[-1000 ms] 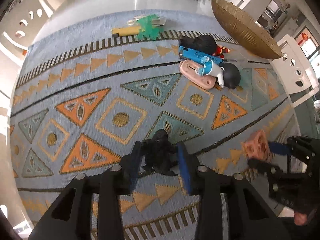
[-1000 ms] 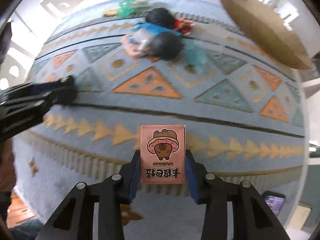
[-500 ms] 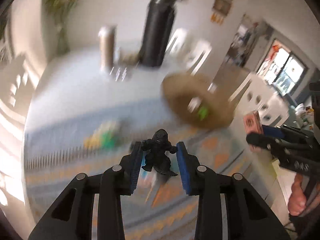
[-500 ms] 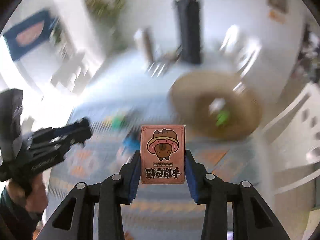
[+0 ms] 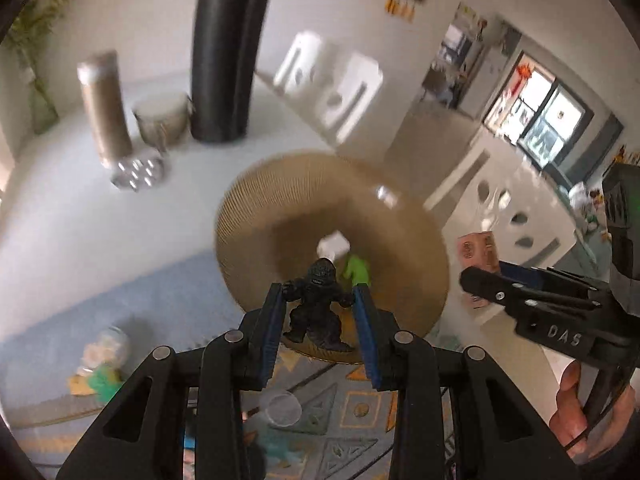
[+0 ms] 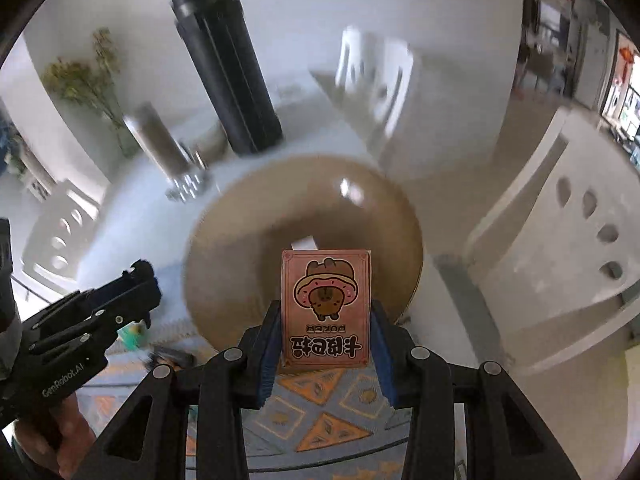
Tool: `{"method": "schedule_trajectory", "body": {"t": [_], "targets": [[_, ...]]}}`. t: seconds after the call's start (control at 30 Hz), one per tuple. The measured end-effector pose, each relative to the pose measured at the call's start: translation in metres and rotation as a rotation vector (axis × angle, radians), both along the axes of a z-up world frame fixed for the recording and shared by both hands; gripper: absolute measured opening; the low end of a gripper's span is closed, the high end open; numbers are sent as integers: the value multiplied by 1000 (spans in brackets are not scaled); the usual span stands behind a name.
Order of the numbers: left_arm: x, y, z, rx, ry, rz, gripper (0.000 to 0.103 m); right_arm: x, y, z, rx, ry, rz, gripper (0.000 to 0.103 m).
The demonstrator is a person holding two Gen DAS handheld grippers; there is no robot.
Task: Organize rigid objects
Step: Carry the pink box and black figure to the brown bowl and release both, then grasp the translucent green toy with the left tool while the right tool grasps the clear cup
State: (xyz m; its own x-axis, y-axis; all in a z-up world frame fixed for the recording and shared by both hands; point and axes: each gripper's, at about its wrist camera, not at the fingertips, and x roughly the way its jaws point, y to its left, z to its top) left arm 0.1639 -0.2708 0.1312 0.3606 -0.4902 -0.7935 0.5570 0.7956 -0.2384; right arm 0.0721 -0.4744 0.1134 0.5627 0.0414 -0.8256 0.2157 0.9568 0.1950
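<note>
Left hand-held gripper (image 5: 318, 312): tilted steeply downward, filling the lower centre of the left wrist view; its blue pads (image 5: 273, 336) press both sides of a black monster figure (image 5: 317, 307), which stands upright between them, head toward the top of the frame.
Right hand-held gripper (image 6: 326, 334): also tilted steeply downward, in the lower centre of its own view; narrowed onto a pink card box (image 6: 325, 307), pads on its two long edges, the printed bear face toward the camera and the lettering upside down.
Hands: in the left wrist view, fingers of the right hand (image 5: 576, 408) wrap the handle at lower right; in the right wrist view, the left hand (image 6: 60, 436) shows at lower left below its black gripper body.
Woven basket (image 5: 256, 208): a round tan bowl in mid-frame, just beyond both sets of fingertips; a green toy (image 5: 357, 269) and a white block (image 5: 334, 245) lie in its hollow.
Figure versus basket: the figure's head overlaps the basket's near inner slope in the picture; whether it touches cannot be told.
Box versus basket: the box covers the basket's near rim in the right wrist view.
Edges: the patterned rug (image 5: 352, 412) runs under the basket's near edge; pale counter (image 5: 80, 216) spreads to the left.
Room for moving: open counter lies left of the basket; a tall black cylinder (image 5: 226, 52) and a brown tumbler (image 5: 105, 108) stand well behind, in the upper left.
Blur: the surroundings are smeared.
</note>
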Motion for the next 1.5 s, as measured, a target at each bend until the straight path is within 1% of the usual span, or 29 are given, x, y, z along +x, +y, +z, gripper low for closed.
{"method": "schedule_trajectory", "body": {"t": [0.07, 0.17, 0.2, 0.23, 0.27, 0.3, 0.37, 0.4, 0.47, 0.57, 0.63, 0.73, 0.83, 0.93, 1.03, 1.2, 1.37, 1.5], "targets": [[1, -7, -17, 20, 38, -19, 31, 6, -4, -21, 13, 60, 7, 40], [0, -14, -31, 61, 77, -37, 32, 16, -9, -42, 44, 126, -1, 40], [0, -17, -33, 62, 84, -49, 36, 19, -10, -45, 53, 136, 1, 40], [1, -19, -33, 61, 91, -55, 43, 19, -11, -47, 54, 136, 5, 41], [2, -20, -32, 65, 97, -49, 53, 20, -13, -46, 42, 130, 0, 45], [5, -16, -29, 70, 101, -29, 54, 20, -15, -41, 27, 125, -10, 55], [9, 2, -20, 36, 98, 10, 54, 17, -23, -31, 16, 103, -47, 71], [13, 13, -17, 17, 102, 32, 54, 13, -28, -24, 32, 79, -62, 75], [12, 39, -4, -17, 96, 82, 55, 5, -36, -12, 74, 31, -71, 77], [-1, 87, 20, -50, 47, 155, 55, -9, -33, 0, 64, 16, -74, 77], [-11, 112, 32, -51, 26, 188, 55, -16, -26, 4, 78, 10, -58, 77], [-31, 152, 48, -29, -12, 244, 55, -26, -7, 8, 112, 11, -13, 77], [-47, 180, 55, 2, -35, 288, 55, -34, 17, 9, 136, 12, 37, 77], [-68, 206, 57, 16, -36, 313, 55, -41, 47, 14, 105, 9, 109, 77], [-79, 218, 56, 18, -25, 319, 55, -46, 68, 21, 81, -7, 160, 77], [-96, 222, 37, 29, 9, 304, 55, -51, 91, 28, 78, -14, 211, 77], [-100, 228, 11, 17, 73, 313, 55, -53, 113, 14, 76, 28, 253, 77], [-93, 231, 0, 23, 91, 324, 55, -50, 127, -4, 82, 73, 276, 77]]}}
